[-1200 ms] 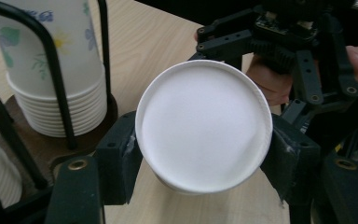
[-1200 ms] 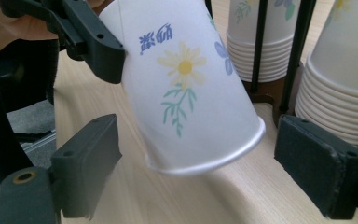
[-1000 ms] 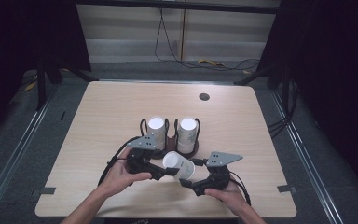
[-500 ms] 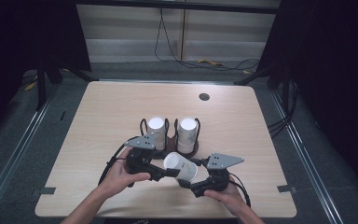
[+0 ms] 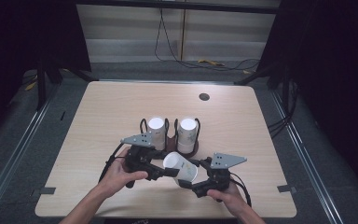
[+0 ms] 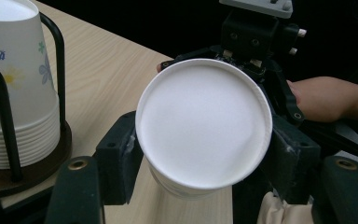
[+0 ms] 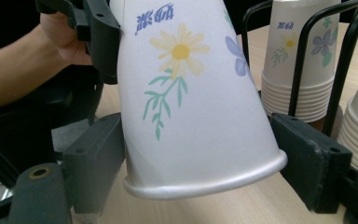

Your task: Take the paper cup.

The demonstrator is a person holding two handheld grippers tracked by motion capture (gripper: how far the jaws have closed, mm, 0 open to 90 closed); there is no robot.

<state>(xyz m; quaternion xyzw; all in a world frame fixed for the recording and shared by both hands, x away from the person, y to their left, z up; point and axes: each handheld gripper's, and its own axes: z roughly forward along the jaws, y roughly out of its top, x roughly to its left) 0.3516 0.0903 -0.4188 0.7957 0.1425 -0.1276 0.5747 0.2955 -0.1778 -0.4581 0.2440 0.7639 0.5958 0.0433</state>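
A white paper cup [image 5: 181, 167] with a flower print lies on its side in the air between my two grippers, above the table's near edge. My left gripper [image 5: 168, 167] is shut on its narrow base end; the left gripper view shows the cup's flat bottom [image 6: 204, 126] facing the camera between both pads [image 6: 116, 158]. My right gripper [image 5: 191, 179] has just been closing its jaws around the wide rim end [image 7: 191, 107]. In the right gripper view its pads [image 7: 98, 154] now touch the cup wall on both sides.
A dark wire rack [image 5: 168, 142] just behind the grippers holds two stacks of upturned cups [image 5: 157, 130] [image 5: 187, 133]. One stack [image 6: 14, 93] stands close on the left of the left gripper view. A small dark disc [image 5: 204, 96] lies near the table's far edge.
Both hands and the cup stay where they were. The right gripper's jaws have drawn in around the cup's rim end.
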